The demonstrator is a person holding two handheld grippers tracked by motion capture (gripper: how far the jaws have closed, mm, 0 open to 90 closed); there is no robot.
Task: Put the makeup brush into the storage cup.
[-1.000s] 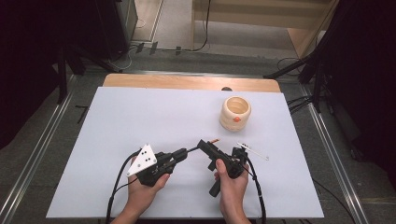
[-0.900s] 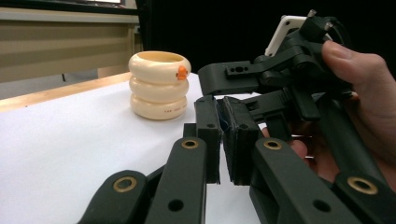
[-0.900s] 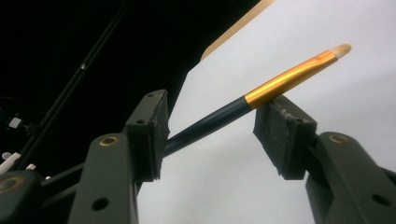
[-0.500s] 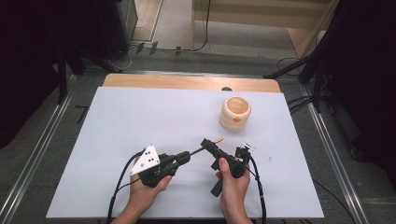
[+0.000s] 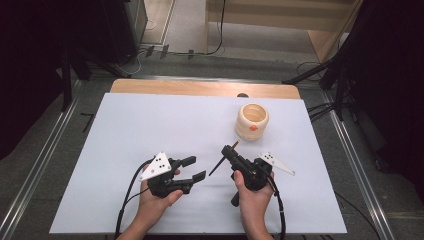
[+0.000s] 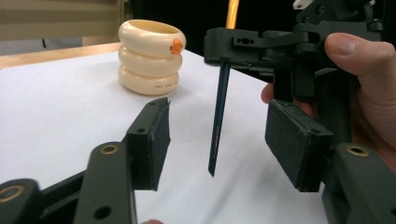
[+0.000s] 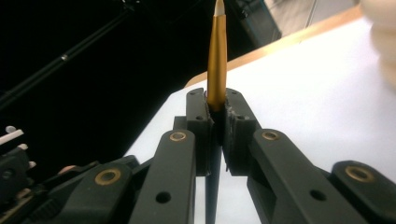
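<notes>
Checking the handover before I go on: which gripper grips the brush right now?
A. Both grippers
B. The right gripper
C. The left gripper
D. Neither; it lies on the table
B: the right gripper has its jaws shut on the brush, while the left gripper has just been opening and its pads stand clear of it.

One cream ribbed pot (image 5: 252, 121) stands on the single white surface (image 5: 150, 125), toward its far right part. Nearer the person than the pot there is one thin brush (image 5: 221, 161) with a dark handle and a gold ferrule. Two claws are counted: the right claw (image 5: 230, 150), pinched on the brush just this side of the pot, and the left claw (image 5: 193, 168), farther left of the pot, gaping with nothing in it.
</notes>
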